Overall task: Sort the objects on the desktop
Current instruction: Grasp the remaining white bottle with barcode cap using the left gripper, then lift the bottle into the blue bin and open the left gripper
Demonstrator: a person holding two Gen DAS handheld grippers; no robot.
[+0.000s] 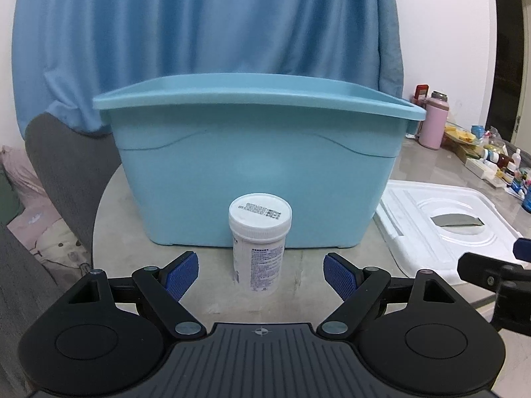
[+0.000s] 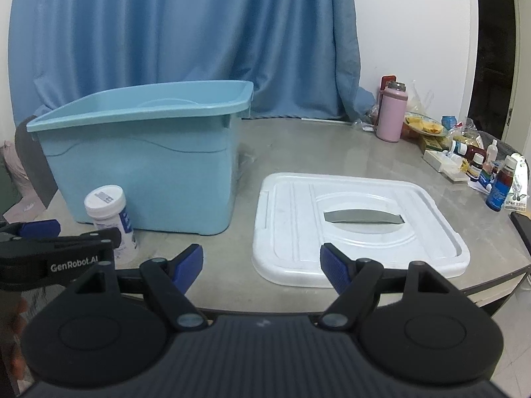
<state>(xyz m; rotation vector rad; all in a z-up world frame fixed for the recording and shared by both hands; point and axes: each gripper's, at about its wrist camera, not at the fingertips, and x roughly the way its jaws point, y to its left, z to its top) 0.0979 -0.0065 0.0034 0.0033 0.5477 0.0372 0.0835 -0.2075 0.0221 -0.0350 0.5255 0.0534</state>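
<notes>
The blue bin's (image 1: 255,172) inside is hidden.

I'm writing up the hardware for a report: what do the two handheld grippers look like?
Both match: the left gripper and right gripper have matte black bodies with a ribbed grey centre plate, round discs on each side, black link arms with silver pivot pins, and blue ridged finger pads. The left one's side reads "GenRobot.AI" in white. No cables or sleeves show.

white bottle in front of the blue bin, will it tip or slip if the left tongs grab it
The white bottle stands upright, taller than wide, so a push near the cap would probably tip it. It looks like rigid plastic, so it likely won't crush. Its smooth label may slip a little, though the ribbed blue pads should help.
</notes>
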